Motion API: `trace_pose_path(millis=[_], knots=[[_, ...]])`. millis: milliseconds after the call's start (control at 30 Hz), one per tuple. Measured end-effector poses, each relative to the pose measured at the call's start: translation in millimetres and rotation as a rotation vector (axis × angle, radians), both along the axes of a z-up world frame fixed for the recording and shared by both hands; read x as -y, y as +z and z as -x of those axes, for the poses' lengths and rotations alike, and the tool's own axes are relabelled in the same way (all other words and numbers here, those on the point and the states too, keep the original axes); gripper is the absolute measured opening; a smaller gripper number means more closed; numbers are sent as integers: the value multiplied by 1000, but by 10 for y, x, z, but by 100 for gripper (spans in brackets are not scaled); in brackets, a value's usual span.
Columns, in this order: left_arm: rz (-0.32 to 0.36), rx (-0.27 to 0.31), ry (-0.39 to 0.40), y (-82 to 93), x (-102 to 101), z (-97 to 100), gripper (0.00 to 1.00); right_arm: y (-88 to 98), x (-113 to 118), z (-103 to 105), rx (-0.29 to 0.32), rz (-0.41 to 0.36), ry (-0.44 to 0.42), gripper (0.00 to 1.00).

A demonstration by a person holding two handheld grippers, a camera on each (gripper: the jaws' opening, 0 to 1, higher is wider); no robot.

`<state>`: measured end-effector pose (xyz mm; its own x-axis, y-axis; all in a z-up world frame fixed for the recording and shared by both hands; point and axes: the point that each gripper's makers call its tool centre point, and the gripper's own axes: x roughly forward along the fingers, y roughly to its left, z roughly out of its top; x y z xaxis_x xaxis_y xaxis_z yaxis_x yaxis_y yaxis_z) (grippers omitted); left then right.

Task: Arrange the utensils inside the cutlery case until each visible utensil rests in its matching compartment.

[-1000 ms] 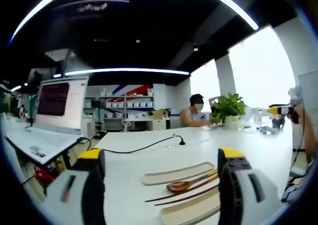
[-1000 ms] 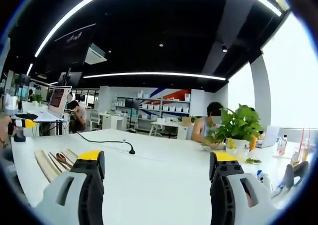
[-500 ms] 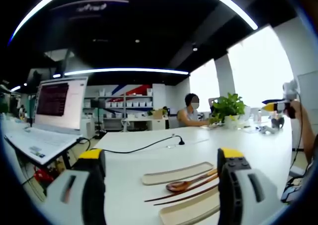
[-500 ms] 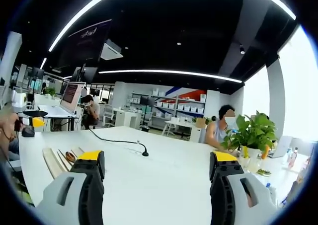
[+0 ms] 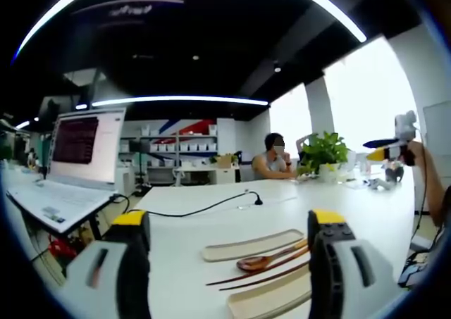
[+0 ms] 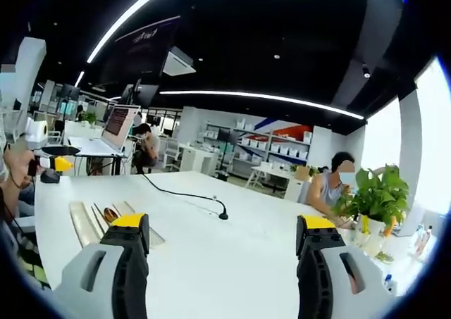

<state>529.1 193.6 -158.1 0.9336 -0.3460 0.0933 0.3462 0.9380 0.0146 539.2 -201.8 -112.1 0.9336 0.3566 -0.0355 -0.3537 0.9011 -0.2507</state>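
Note:
On the white table (image 5: 211, 220) lies a pale beige cutlery case in two long parts, one (image 5: 250, 246) farther and one (image 5: 271, 298) nearer. Between them rest a brown wooden spoon (image 5: 257, 263) and dark chopsticks (image 5: 261, 277). My left gripper (image 5: 225, 263) hovers low just before them, open, with nothing between its yellow-tipped jaws. My right gripper (image 6: 218, 263) is open and empty too, held over bare table. From there the case (image 6: 83, 224), spoon (image 6: 110, 215) and chopsticks (image 6: 97, 217) lie far left. Each gripper appears in the other's view: right gripper (image 5: 377, 148), left gripper (image 6: 62, 157).
An open laptop (image 5: 81, 150) stands at the table's left end. A black cable (image 5: 204, 205) runs across the middle to a small plug. A potted plant (image 5: 324, 153) stands at the far edge, where a person sits. Shelves line the back wall.
The right gripper view has swung, so the case, spoon and chopsticks now sit larger and nearer its left jaw. In the left gripper view the right gripper has risen slightly. The utensils have not moved.

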Motion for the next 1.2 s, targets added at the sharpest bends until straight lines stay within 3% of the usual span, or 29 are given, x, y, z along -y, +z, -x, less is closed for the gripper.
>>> trace_pose_path(millis=[600,1200], knots=[[-9,-17,-4,-42,4,-45,96,-211,-475,-278,-96,33,177,86],[-20,-43,-16,-111,68,-160,94,-416,-808,-479,-173,125,286,82]])
